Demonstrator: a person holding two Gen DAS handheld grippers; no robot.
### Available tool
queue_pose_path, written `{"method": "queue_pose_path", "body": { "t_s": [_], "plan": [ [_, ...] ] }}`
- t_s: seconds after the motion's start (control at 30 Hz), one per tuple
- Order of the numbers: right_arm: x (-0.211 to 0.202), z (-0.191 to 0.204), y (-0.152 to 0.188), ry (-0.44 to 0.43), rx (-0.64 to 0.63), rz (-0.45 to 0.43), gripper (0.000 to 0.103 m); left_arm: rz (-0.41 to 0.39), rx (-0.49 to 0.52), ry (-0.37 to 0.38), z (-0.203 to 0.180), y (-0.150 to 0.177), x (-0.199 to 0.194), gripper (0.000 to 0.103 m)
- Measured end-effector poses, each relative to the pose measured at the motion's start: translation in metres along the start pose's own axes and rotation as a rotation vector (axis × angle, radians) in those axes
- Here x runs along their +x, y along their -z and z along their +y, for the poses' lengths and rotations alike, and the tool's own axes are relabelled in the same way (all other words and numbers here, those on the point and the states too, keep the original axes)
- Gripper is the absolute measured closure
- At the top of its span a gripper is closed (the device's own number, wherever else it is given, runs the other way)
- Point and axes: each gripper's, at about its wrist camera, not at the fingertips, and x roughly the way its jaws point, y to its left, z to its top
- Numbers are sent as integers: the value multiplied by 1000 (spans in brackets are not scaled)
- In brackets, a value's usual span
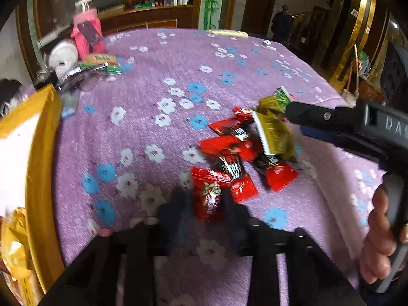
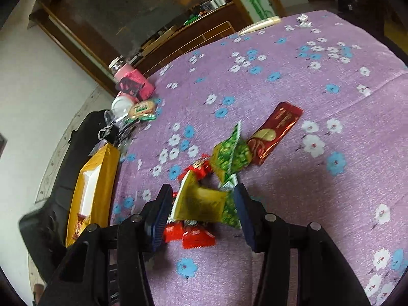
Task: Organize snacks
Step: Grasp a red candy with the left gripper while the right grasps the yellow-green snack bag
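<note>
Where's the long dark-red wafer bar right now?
In the right wrist view the dark-red wafer bar lies flat on the purple floral cloth, at the pile's far right edge, touching the green snack packet.

Left hand-held gripper [image 1: 204, 209] straddles a red snack packet [image 1: 207, 196] on purple tablecloth [image 1: 142, 132].

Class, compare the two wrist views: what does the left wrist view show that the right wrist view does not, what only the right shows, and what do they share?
Only the left wrist view shows the person's right hand on its gripper's handle, and the left gripper around a red packet. Only the right wrist view shows the long dark-red bar and the right gripper open around an olive packet. Both show the snack pile, the yellow box and the floral cloth.
</note>
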Motion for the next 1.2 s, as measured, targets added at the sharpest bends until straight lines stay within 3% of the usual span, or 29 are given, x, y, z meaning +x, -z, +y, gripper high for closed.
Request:
{"method": "queue_pose_path", "body": {
  "t_s": [0.2, 0.3, 0.37, 0.47, 0.5, 0.6, 0.63, 0.87, 1.03, 1.17, 1.2],
  "plan": [
    [18, -1, -5, 34, -14, -16, 50, -29, -44, 18, 15, 1, -5, 80],
    [25, 4, -1, -18, -27, 47, 50, -46, -63, 25, 22, 0, -10, 80],
    [26, 7, 2, -99, -21, 133, 50, -67, -72, 20, 25, -1, -13, 80],
    [25, 7, 10, -296, 28, 244, 46, -101, -99, 13, 32, -2, -20, 80],
    [23, 7, 10, -305, 26, 241, 46, -109, -108, 6, 34, -3, -22, 80],
    [17, 11, 7, -149, -37, 151, 46, -123, -124, 1, 38, -5, -24, 80],
    [15, 14, 8, -132, -55, 130, 46, -129, -128, -4, 39, -5, -25, 80],
    [16, 37, 17, -160, -166, 133, 45, -174, -153, -19, 46, -7, -35, 80],
    [25, 59, 33, -135, -325, 212, 42, -179, -174, -18, 52, -8, -36, 80],
    [29, 76, 51, -5, -479, 213, 39, -175, -170, -16, 52, -8, -36, 80],
    [28, 76, 53, 24, -494, 206, 45, -174, -169, -16, 51, -8, -36, 80]
  ]
}}
